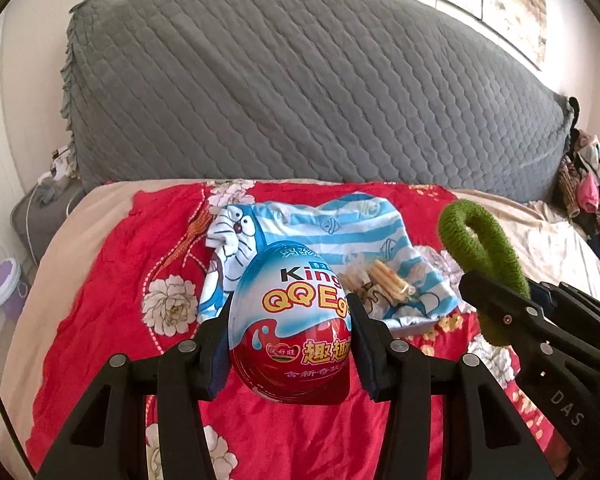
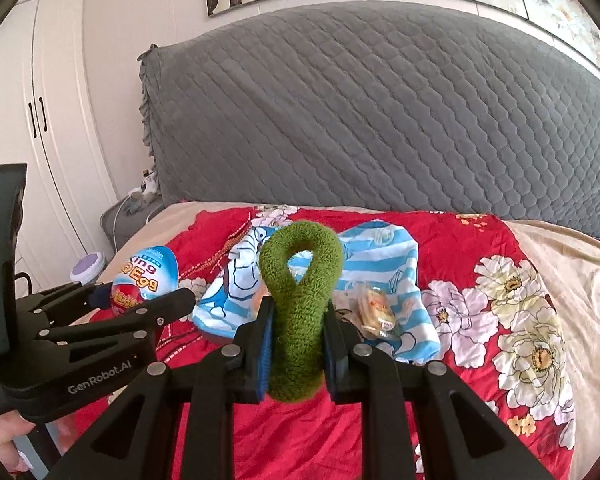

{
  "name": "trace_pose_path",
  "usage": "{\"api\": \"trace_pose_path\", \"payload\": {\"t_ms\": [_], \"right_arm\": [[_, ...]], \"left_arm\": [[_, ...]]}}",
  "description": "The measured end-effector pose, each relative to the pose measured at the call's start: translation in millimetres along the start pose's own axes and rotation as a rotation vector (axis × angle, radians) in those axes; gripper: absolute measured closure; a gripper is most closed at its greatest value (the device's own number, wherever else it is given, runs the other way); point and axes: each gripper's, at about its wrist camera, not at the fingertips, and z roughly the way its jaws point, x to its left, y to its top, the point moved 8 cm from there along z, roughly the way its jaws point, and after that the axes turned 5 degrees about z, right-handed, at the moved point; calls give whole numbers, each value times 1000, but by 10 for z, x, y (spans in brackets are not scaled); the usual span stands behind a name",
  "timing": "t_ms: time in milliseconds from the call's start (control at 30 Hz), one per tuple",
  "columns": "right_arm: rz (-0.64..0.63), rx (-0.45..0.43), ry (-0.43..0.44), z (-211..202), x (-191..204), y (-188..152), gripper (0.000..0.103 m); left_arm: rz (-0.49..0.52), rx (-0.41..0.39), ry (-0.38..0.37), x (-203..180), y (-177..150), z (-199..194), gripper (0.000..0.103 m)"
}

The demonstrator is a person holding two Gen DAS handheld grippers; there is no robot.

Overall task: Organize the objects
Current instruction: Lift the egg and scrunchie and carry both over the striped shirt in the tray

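My left gripper is shut on a blue, white and red toy egg marked "King QQ Egg" and holds it above the red floral cloth; the egg also shows in the right wrist view. My right gripper is shut on a green fuzzy loop that stands upright between its fingers; the loop also shows in the left wrist view. A blue-and-white striped cartoon garment lies on the cloth ahead, with a small wrapped snack packet on it.
A grey quilted headboard cover rises behind the bed. Beige sheet lies to the right of the cloth. A pile of clothes sits far right. A purple-lidded bin and white wardrobe doors are at left.
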Motion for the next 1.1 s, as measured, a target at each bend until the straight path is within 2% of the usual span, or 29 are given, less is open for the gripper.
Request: {"api": "trace_pose_path", "payload": {"t_ms": [600, 1100], "right_arm": [[-6, -40, -6, 205, -45, 139, 82], [21, 2, -37, 689, -317, 43, 82]], "left_arm": [[-11, -14, 2, 58, 82, 401, 51], [-16, 18, -23, 60, 62, 988, 51]]}}
